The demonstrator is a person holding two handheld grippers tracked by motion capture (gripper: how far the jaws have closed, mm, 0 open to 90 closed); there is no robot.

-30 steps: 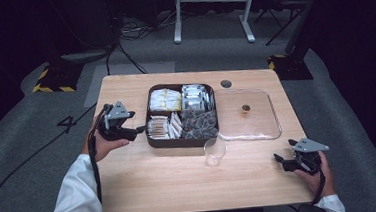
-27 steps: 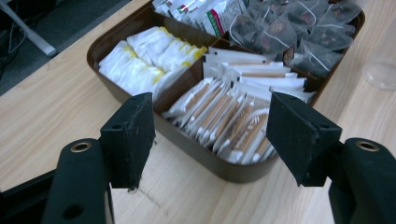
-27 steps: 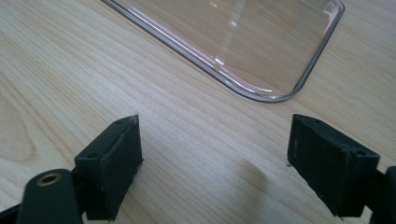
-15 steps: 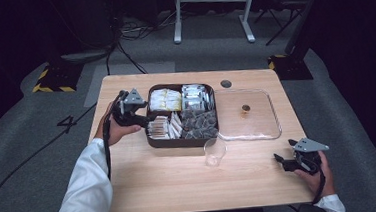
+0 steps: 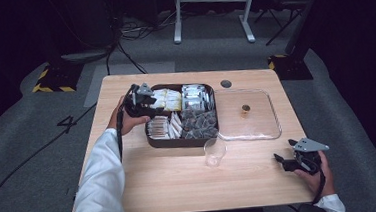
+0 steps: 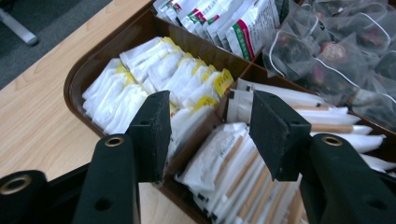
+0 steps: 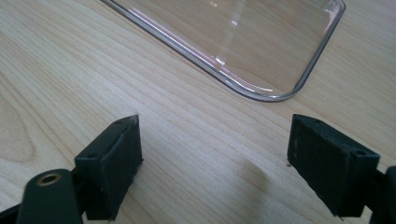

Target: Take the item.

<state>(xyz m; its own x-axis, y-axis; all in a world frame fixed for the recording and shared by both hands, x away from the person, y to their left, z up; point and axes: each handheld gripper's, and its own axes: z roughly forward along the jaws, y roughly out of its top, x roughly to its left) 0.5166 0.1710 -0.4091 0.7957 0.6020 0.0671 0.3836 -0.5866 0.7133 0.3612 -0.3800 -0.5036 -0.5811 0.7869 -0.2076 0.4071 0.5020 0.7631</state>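
Left gripper (image 6: 208,128), jaws half-spread and just been closing with nothing pinched, hovers mid-frame over yellow-tagged sachets (image 6: 154,79) in brown tray (image 5: 151,142), presumably lining up a pick. Right gripper (image 7: 215,163), spread wide, idles on table (image 7: 70,70).

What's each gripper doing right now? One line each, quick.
Left gripper: open, jaws have just been closing, holding nothing, poised over the sachets in the brown tray.
Right gripper: open wide, empty, above the bare table.
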